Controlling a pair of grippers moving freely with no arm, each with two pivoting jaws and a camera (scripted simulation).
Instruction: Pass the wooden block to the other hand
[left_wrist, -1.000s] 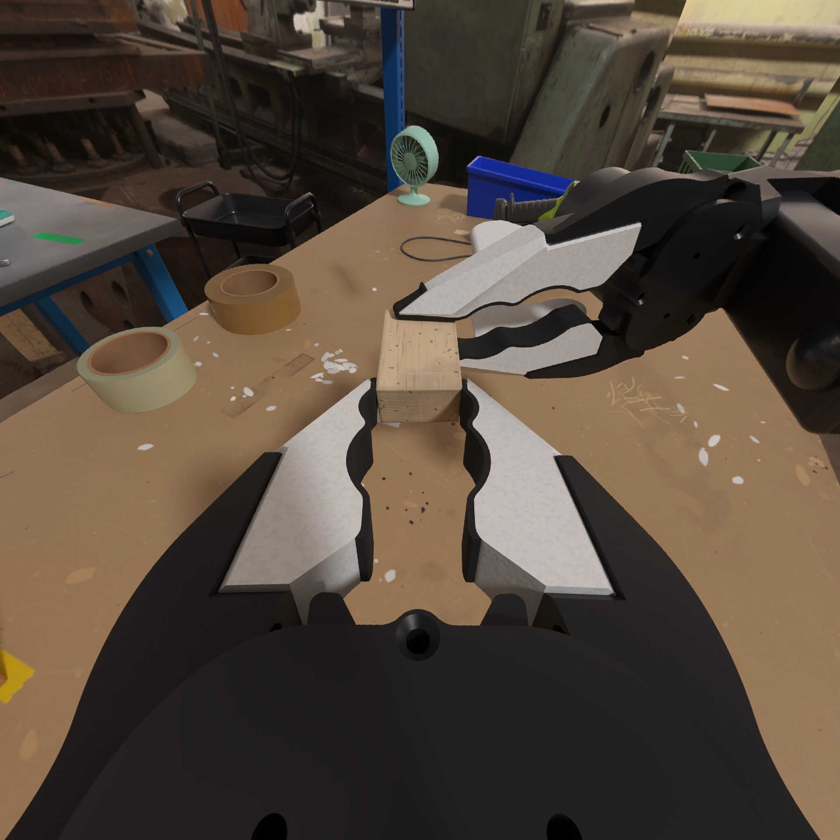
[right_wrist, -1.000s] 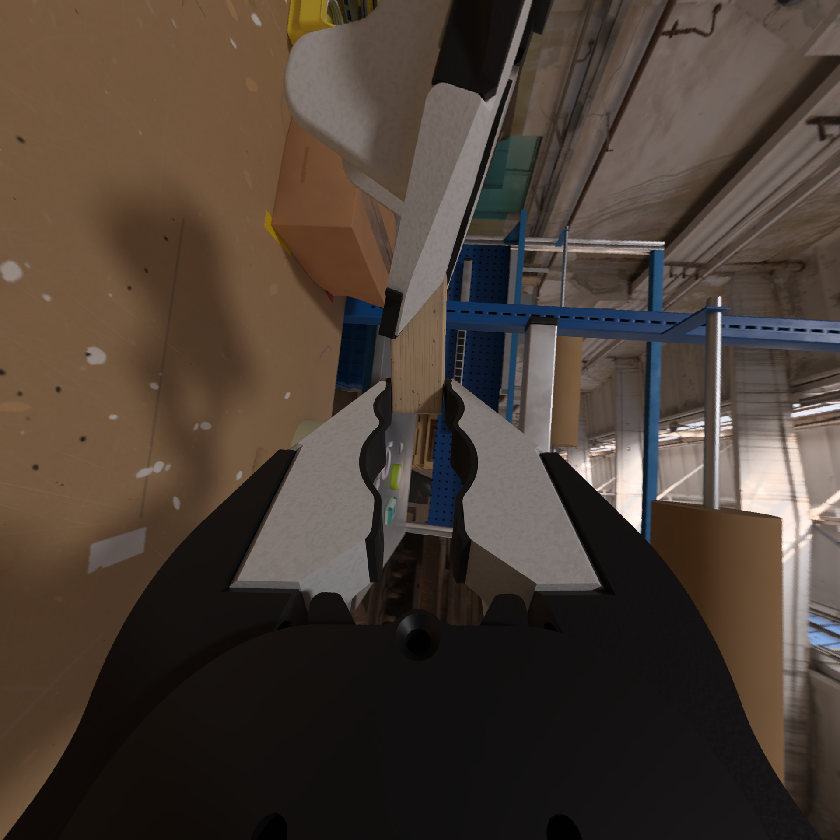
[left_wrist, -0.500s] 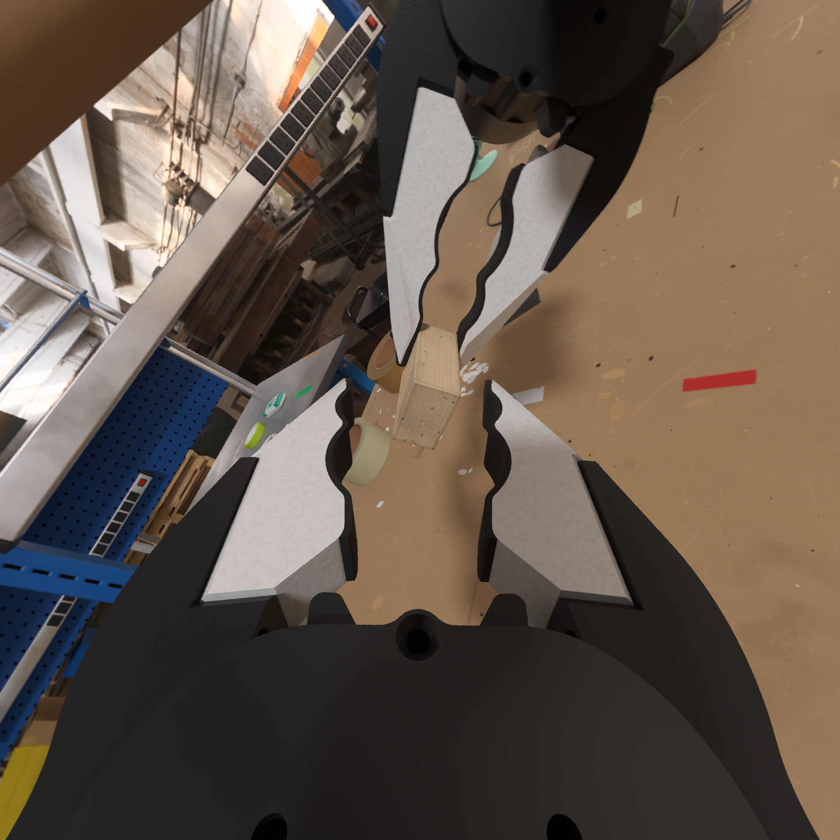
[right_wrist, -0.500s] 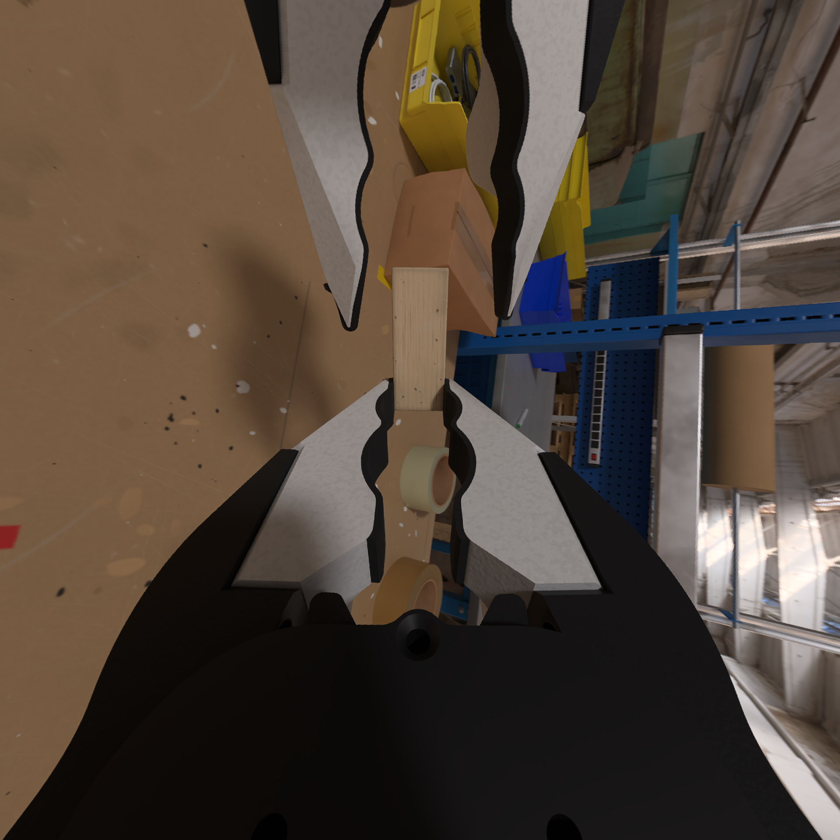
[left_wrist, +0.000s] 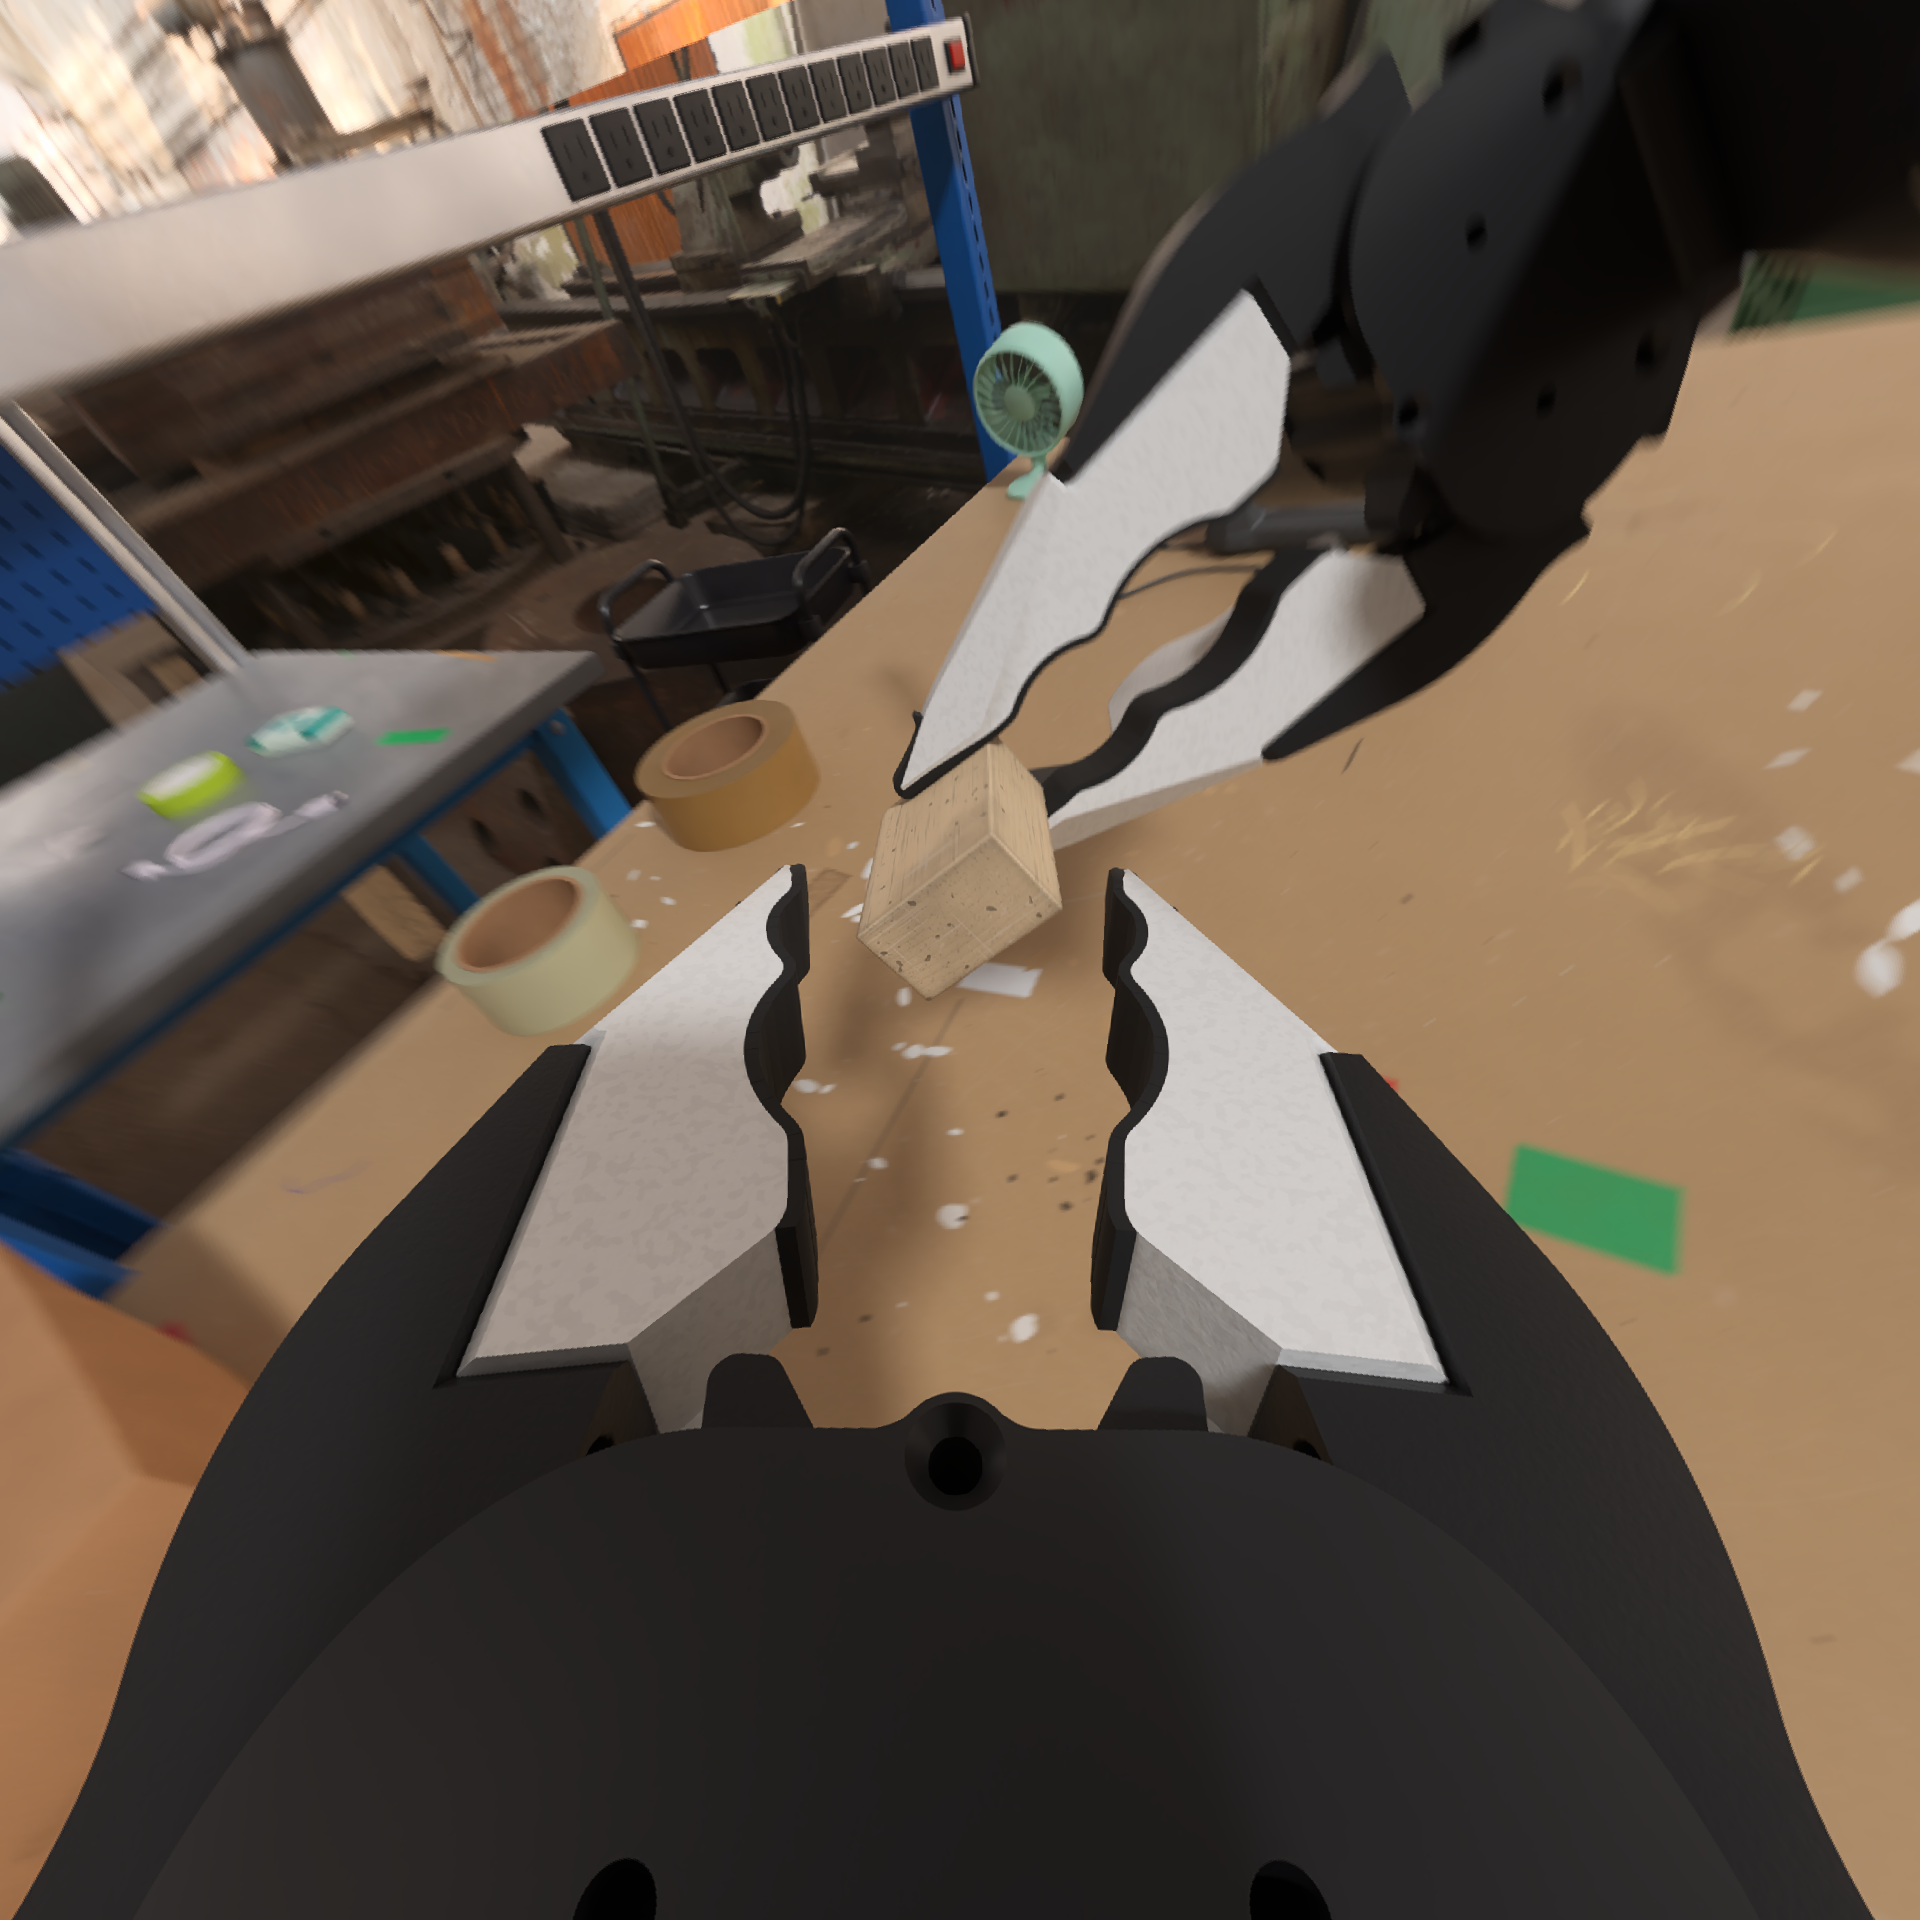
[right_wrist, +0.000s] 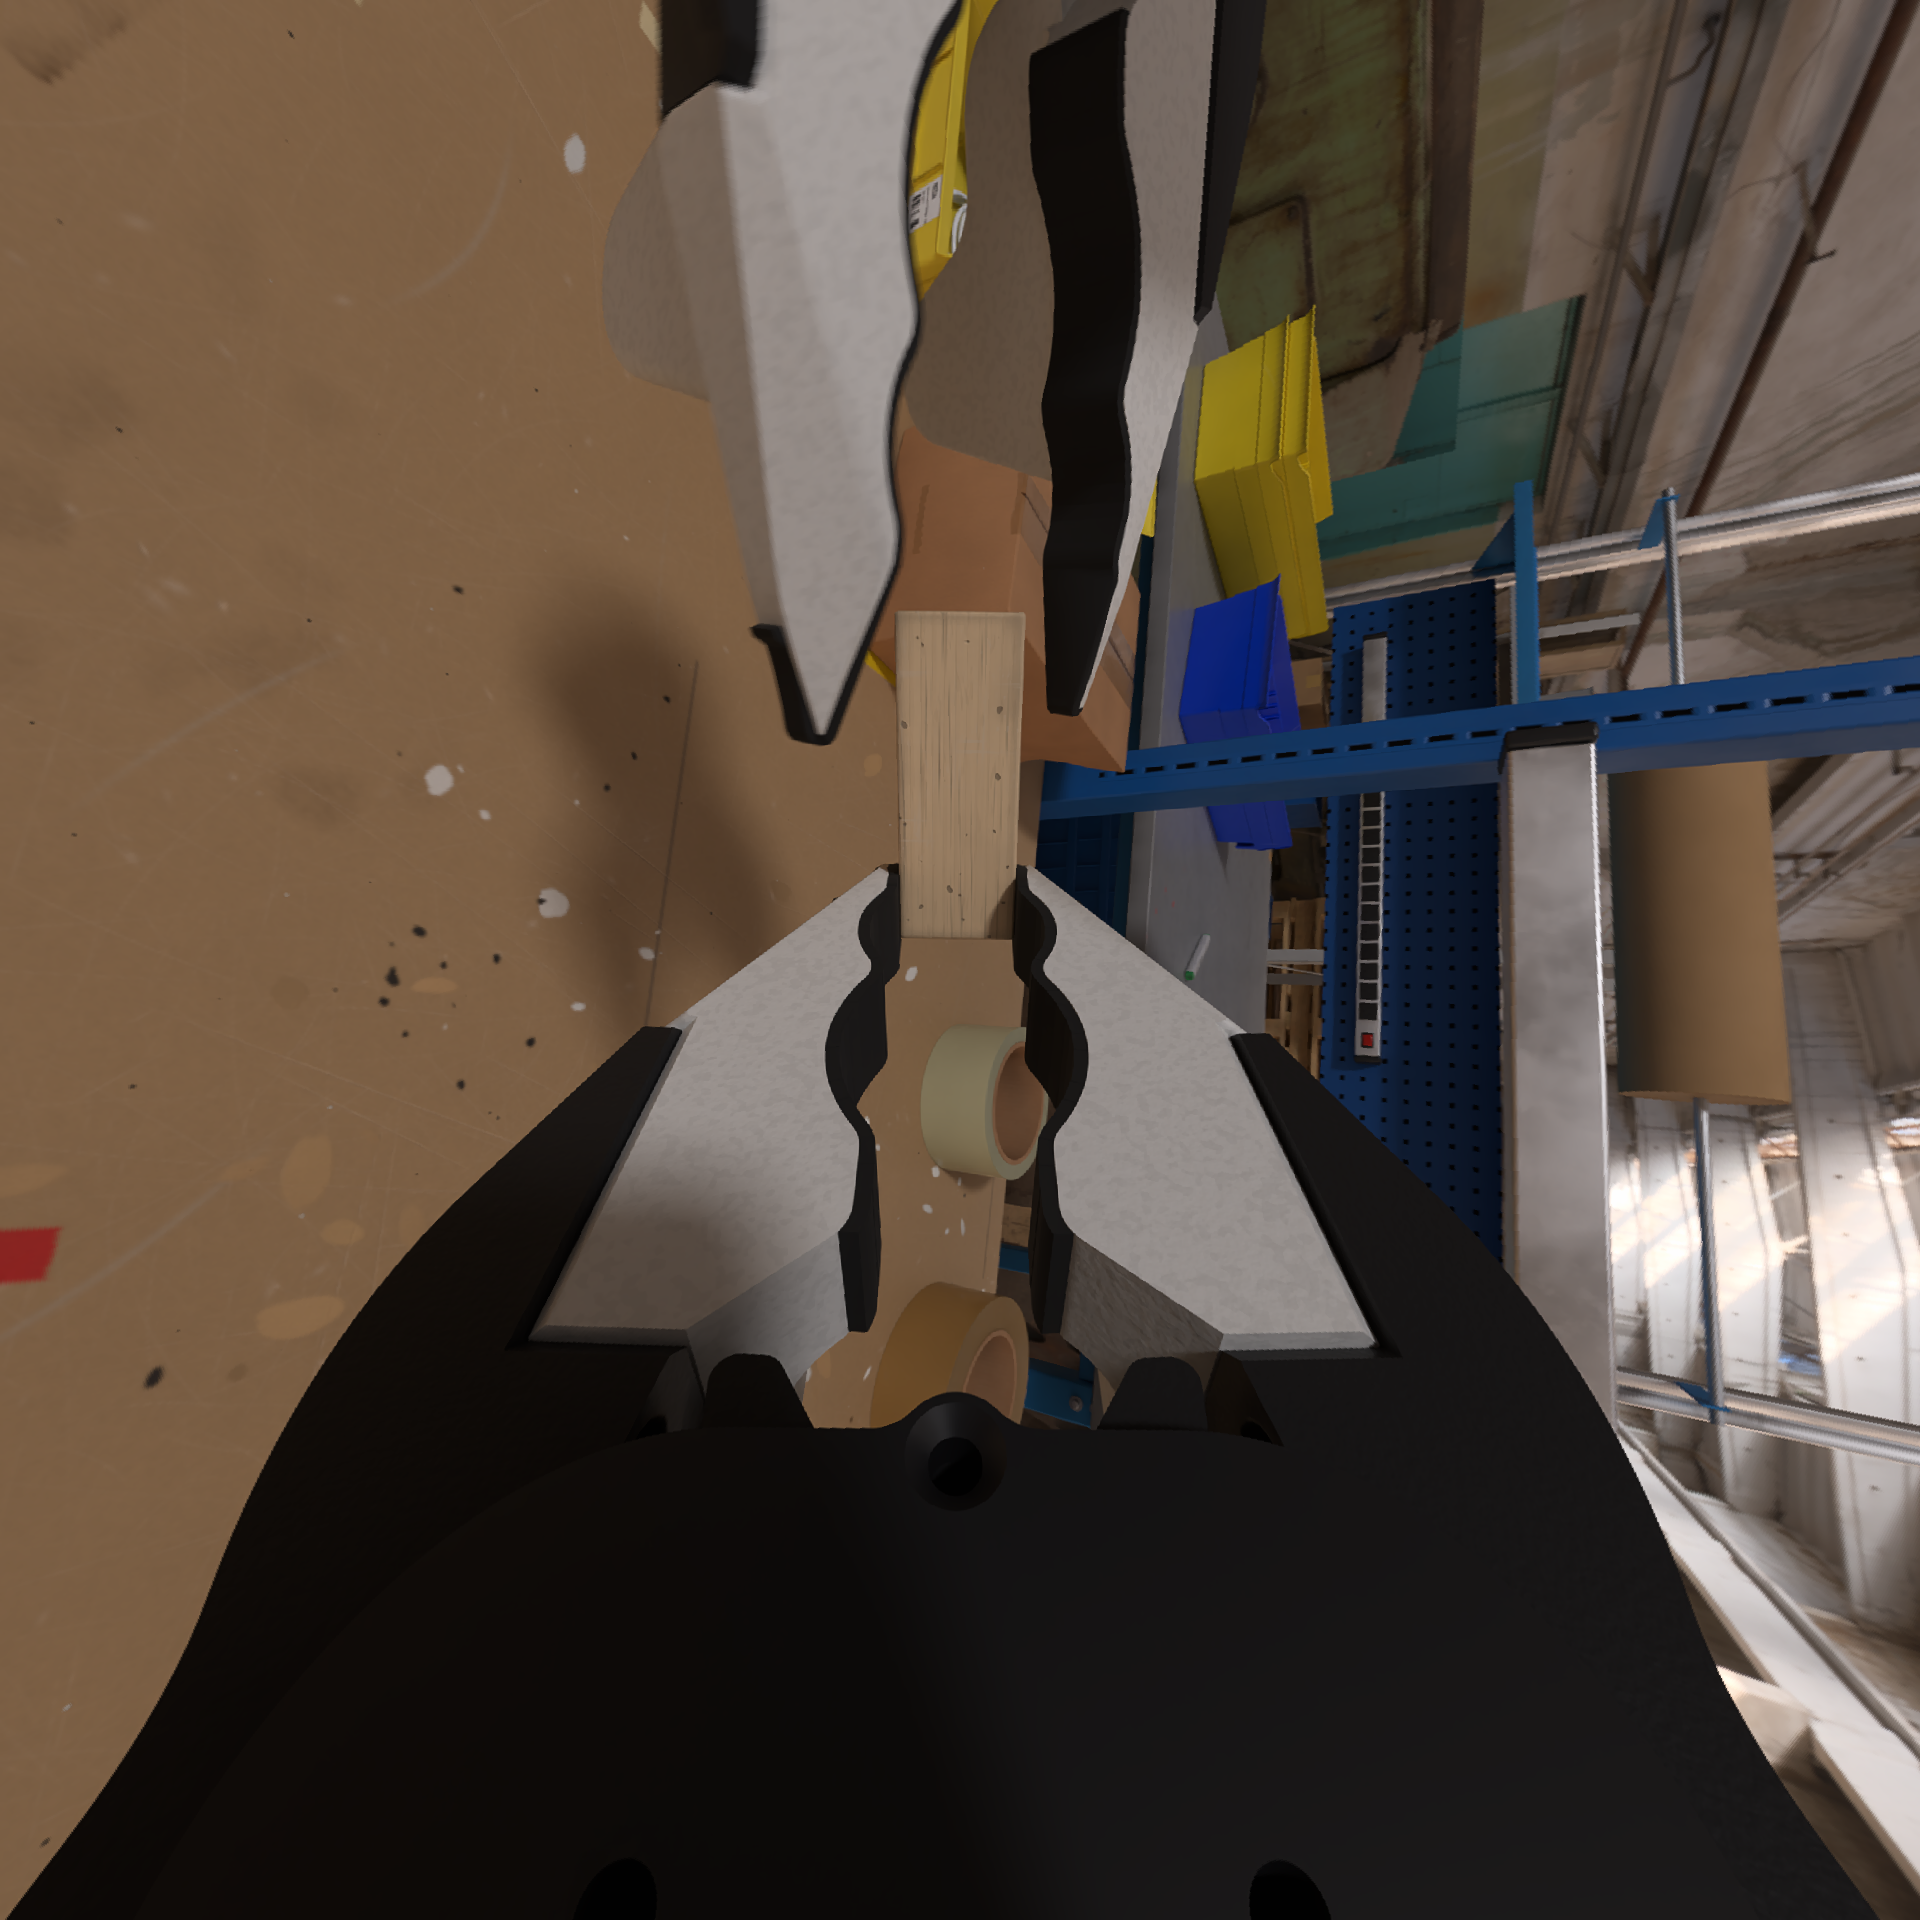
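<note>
The wooden block (left_wrist: 961, 883) is a pale cube held in the air over the workbench (left_wrist: 1455, 935). My right gripper (left_wrist: 982, 790) comes in from the upper right and is shut on the block's far end. In the right wrist view the block (right_wrist: 958, 769) sticks out from between the right gripper's (right_wrist: 956, 904) fingertips. My left gripper (left_wrist: 956, 881) is open, its fingertips on either side of the block's near end with a gap on each side. It shows in the right wrist view (right_wrist: 940, 707) as two spread fingers straddling the block's far end.
A brown tape roll (left_wrist: 727, 774) and a cream tape roll (left_wrist: 540, 951) lie on the bench to the left. A mint fan (left_wrist: 1027, 400) stands at the far edge. A grey side table (left_wrist: 260, 748) and a black cart (left_wrist: 738, 613) stand beyond the bench. A green patch (left_wrist: 1595, 1205) lies on the right.
One second ago both grippers were shut on the block. My left gripper has opened and let go and has drawn back a little. The right gripper stays shut on the block.
</note>
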